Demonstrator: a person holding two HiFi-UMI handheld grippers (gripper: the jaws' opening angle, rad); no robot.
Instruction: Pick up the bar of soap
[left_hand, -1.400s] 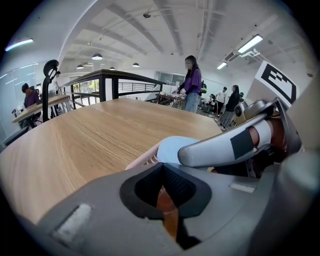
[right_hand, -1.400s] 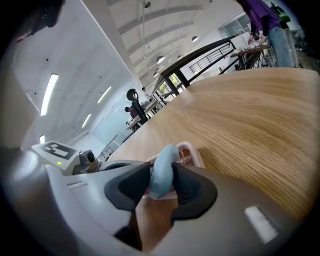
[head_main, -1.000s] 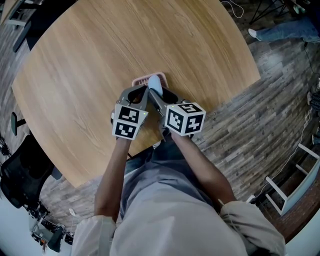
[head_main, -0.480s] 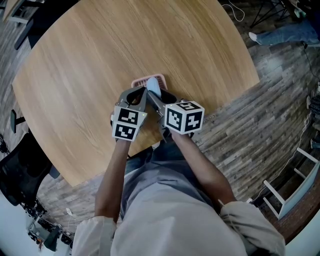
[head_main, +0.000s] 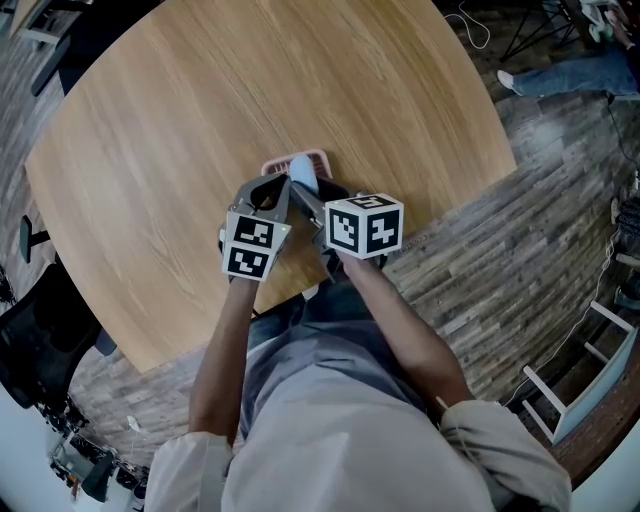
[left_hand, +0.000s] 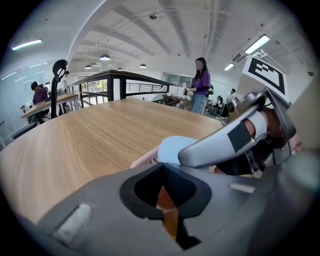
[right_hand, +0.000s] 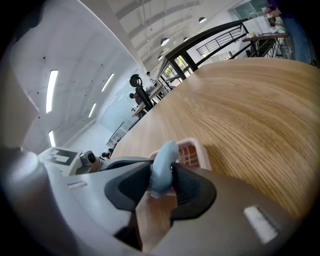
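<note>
While my right gripper (right_hand: 161, 176) clamped the soap (right_hand: 164, 156) just over the dish (right_hand: 196, 150), my left gripper (left_hand: 162, 172) sat closed and empty beside it; mid-lift, I judged, needing a steady upward pull next.

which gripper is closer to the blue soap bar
Right. The right gripper is clamped on the soap bar; the left gripper sits shut just to its left.
</note>
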